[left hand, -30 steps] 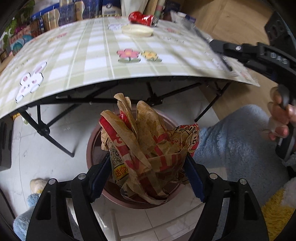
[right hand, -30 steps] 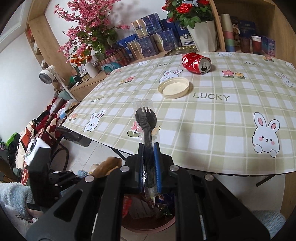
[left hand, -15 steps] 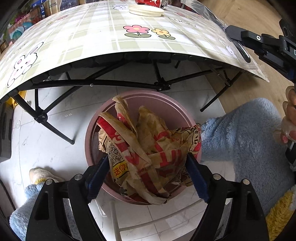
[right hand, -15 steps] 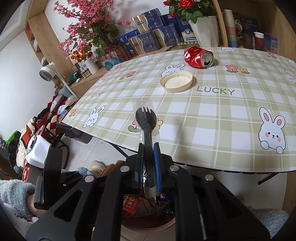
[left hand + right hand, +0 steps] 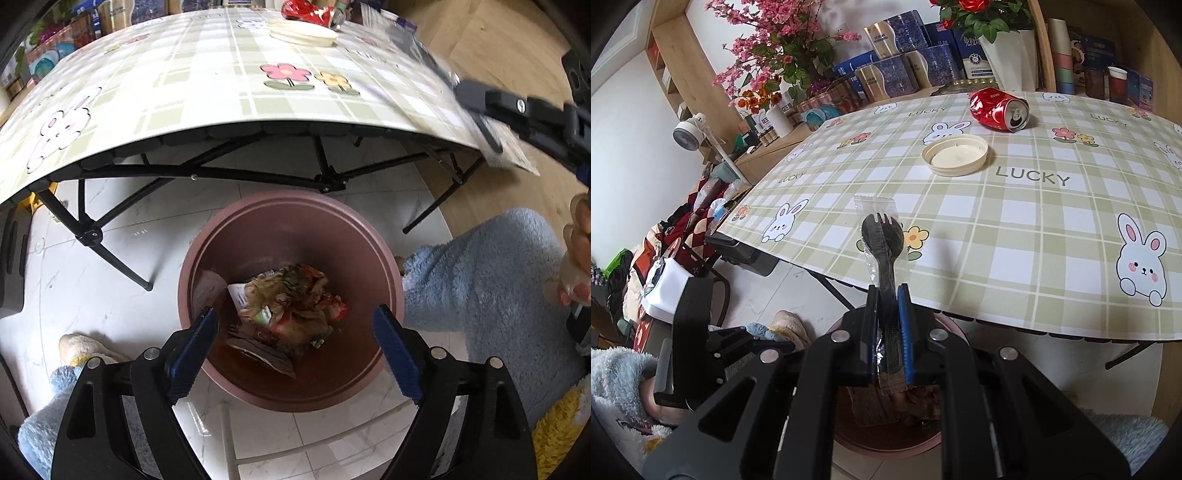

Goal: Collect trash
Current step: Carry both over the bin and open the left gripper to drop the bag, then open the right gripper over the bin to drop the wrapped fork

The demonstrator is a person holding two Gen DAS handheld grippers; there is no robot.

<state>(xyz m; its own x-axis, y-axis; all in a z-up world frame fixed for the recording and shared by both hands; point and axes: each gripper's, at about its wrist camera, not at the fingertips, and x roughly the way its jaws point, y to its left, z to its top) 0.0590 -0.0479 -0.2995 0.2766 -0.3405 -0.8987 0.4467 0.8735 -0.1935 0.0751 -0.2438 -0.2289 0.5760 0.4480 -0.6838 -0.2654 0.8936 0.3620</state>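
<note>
My left gripper (image 5: 291, 334) is open and empty above a round pink bin (image 5: 280, 210) on the floor. A crumpled brown and red paper bag (image 5: 291, 302) lies at the bottom of the bin. My right gripper (image 5: 888, 295) is shut on a black plastic spork in a clear wrapper (image 5: 881, 240), held above the bin (image 5: 886, 446) by the table's edge; it also shows in the left wrist view (image 5: 480, 110). A crushed red can (image 5: 999, 109) and a cream lid (image 5: 955, 154) lie on the checked table (image 5: 1034, 221).
Black folding table legs (image 5: 110, 254) stand behind the bin. The person's blue fleece legs (image 5: 491, 280) and slippers (image 5: 77, 347) flank the bin. Boxes, flower pots and cups line the shelf (image 5: 905, 74) behind the table.
My left gripper has opened and the paper bag has dropped into the bin. My right gripper still holds the spork, shifted slightly.
</note>
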